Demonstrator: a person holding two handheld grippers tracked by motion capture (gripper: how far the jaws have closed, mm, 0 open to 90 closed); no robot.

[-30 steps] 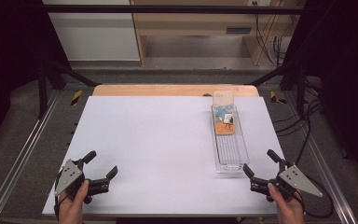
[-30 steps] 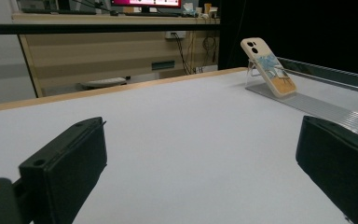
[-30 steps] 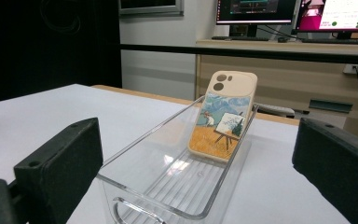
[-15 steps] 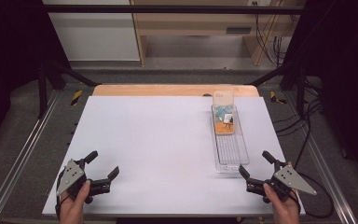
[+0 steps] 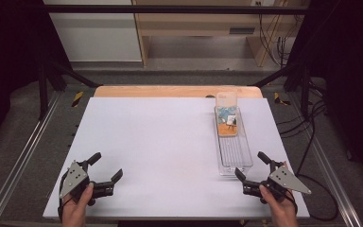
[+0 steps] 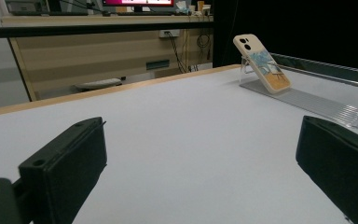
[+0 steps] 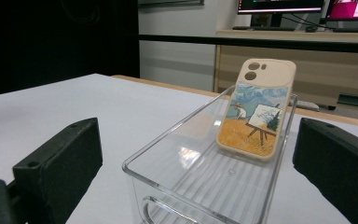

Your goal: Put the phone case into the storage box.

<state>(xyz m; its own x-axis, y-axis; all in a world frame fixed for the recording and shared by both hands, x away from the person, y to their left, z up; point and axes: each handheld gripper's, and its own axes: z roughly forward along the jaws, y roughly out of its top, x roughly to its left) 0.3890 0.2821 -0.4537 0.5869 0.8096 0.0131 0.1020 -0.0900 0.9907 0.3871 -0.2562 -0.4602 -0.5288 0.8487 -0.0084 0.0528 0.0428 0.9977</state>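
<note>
**A:** Where's the phone case sitting?

**B:** Inside the clear tray, at its far end, propped up against the back wall with the painted side facing the person. The tray lies lengthwise on the right part of the white table, its near end just ahead of the right gripper.

**A:** How would it handle?

**B:** My guess is light, thin and a bit bendy, with a smooth back that could slip. I'd pinch it across the two long edges near the top, which stands above the tray wall. The tray itself looks like hard, glossy plastic and light enough to slide if nudged.

**A:** And the grippers?

**B:** Both spread wide, holding nothing. The right one points at the tray's near end, close to it but apart. The left gripper rests well away at the near left of the table.

**A:** Room to move?

**B:** Plenty on the left and middle, all bare tabletop. The tray walls hem the case in on both sides, so coming from above looks easiest. The table's right edge is near the tray, with cables on the floor beyond.
</note>
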